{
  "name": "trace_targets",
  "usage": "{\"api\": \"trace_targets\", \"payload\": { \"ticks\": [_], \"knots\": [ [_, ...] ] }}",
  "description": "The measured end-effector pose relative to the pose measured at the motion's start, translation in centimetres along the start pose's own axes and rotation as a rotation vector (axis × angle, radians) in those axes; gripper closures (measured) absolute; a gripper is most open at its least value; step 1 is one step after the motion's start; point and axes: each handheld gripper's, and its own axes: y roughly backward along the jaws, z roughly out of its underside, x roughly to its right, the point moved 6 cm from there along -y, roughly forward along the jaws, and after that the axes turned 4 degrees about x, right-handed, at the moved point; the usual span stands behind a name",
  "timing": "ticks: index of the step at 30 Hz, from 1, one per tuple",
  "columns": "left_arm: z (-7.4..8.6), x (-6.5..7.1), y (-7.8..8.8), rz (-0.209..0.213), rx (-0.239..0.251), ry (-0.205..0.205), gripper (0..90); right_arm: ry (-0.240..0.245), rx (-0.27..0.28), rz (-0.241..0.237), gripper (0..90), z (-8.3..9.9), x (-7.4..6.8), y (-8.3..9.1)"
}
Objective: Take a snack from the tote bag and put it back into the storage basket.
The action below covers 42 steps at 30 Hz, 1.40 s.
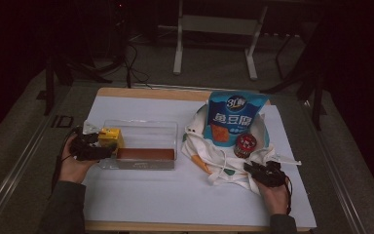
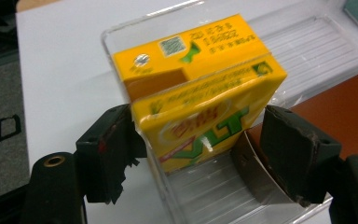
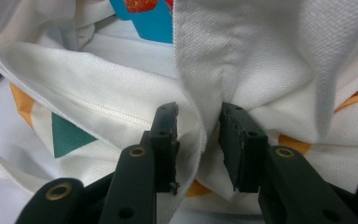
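Note:
A yellow drink carton (image 1: 111, 137) (image 2: 200, 79) stands tilted at the left end of a clear plastic box (image 1: 141, 126) (image 2: 317, 42). Its lower part shows through the box wall. My left gripper (image 1: 106, 150) (image 2: 198, 140) reaches in from the left, jaws wide apart with one pad on each narrow side of the carton. My right gripper (image 1: 248, 168) (image 3: 199, 140) is shut on a fold of the white cloth bag (image 1: 214, 163) (image 3: 261, 60) at its near edge. A blue snack packet (image 1: 236, 114) and a red-lidded can (image 1: 246, 145) rest on the bag.
A flat brown slab (image 1: 145, 154) (image 2: 340, 107) lies along the near side of the clear box. Everything sits on a white sheet (image 1: 175, 195) over a wooden table. A metal stand's legs (image 1: 214, 44) rise beyond the far edge.

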Motion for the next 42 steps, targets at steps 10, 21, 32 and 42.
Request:
{"api": "trace_targets", "payload": {
  "ticks": [10,21,32,42],
  "knots": [
    [-0.2,-0.4,0.7,0.007,0.027,-0.006,26.5,-0.003,0.0,-0.004,66.2,0.0,0.0,0.0],
    [-1.2,0.0,1.6,0.029,0.057,-0.038,16.9,-0.002,-0.001,-0.004,66.2,0.0,0.0,0.0],
    [-2.8,0.3,2.9,0.019,0.11,-0.05,15.9,-0.002,0.0,-0.003,66.2,0.0,0.0,0.0],
    [-4.0,1.4,3.4,0.079,0.129,-0.076,25.2,-0.003,0.0,-0.004,66.2,0.0,0.0,0.0]
  ]
}}
